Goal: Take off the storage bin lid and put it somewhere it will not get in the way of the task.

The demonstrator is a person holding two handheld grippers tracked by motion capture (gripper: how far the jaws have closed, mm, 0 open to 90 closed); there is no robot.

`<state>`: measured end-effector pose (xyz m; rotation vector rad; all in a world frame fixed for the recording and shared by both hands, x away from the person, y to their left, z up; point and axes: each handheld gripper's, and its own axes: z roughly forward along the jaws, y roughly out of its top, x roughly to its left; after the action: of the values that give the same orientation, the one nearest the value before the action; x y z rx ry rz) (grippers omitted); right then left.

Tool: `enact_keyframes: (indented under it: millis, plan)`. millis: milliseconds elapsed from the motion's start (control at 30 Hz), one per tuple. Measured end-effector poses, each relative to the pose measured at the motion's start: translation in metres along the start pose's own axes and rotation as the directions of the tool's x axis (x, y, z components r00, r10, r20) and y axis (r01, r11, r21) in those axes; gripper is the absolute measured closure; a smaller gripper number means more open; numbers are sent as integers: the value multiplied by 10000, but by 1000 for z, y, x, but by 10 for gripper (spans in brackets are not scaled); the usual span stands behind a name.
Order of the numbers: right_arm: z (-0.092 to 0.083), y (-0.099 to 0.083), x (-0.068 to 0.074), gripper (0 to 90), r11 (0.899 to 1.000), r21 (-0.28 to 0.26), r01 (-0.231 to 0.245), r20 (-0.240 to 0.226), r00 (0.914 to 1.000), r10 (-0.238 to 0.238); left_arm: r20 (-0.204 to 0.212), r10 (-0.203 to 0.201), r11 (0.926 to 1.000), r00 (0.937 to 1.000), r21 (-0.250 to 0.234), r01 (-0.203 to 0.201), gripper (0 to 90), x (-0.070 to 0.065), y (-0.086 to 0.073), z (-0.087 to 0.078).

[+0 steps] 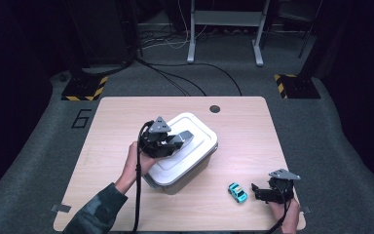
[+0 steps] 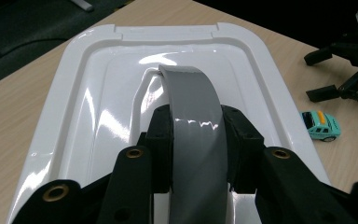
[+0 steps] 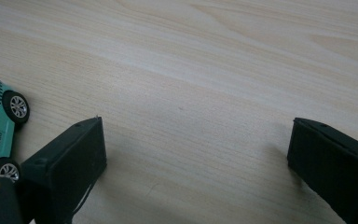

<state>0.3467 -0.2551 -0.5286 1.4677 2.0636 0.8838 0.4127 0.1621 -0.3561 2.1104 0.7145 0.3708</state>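
The left gripper (image 1: 182,138) is clamped on the grey handle (image 2: 193,121) of a white lid (image 2: 98,107); in the left gripper view both black jaws press the handle's sides, and the handle arches up from the lid's sunken middle. The lid sits on a grey-walled box (image 1: 182,180) at the middle of the table (image 1: 126,112), turned at a slant to the table's edges.

The right gripper (image 1: 259,191) rests low at the near right corner, its jaws spread wide with bare wood between them and nothing held. Just left of it stands a small teal toy taxi (image 1: 237,192), well apart from the box.

The table is pale wood with rounded corners and a dark round cable hole (image 1: 215,108) near its far edge. It stands on grey carpet marked with a figure 6 (image 1: 81,118); black cables (image 1: 185,80) trail across the floor. Two stands with yellow-black striped bases (image 1: 84,89) flank the far side, and a metal frame (image 1: 224,29) stands farther back in the dark room.
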Motion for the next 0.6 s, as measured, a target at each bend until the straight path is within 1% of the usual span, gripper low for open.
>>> enact_keyframes:
  millis: [67,367,467,600]
  plan:
    - [0,0,0,36,10000,-11,35,-9,10000,-35,-60,-92,9999,9999,-107,91,668,2,1,-5]
    - [0,0,0,36,10000,1,5,-2,10000,-5,-336,-180,9990,9993,-414,166,669,13,3,-25]
    - [0,0,0,36,10000,-11,38,-8,10000,-38,-424,-320,9981,9986,-539,297,669,17,4,-31]
    - [0,0,0,36,10000,-7,27,-2,10000,-27,-571,-333,9973,9978,-677,294,668,22,4,-38]
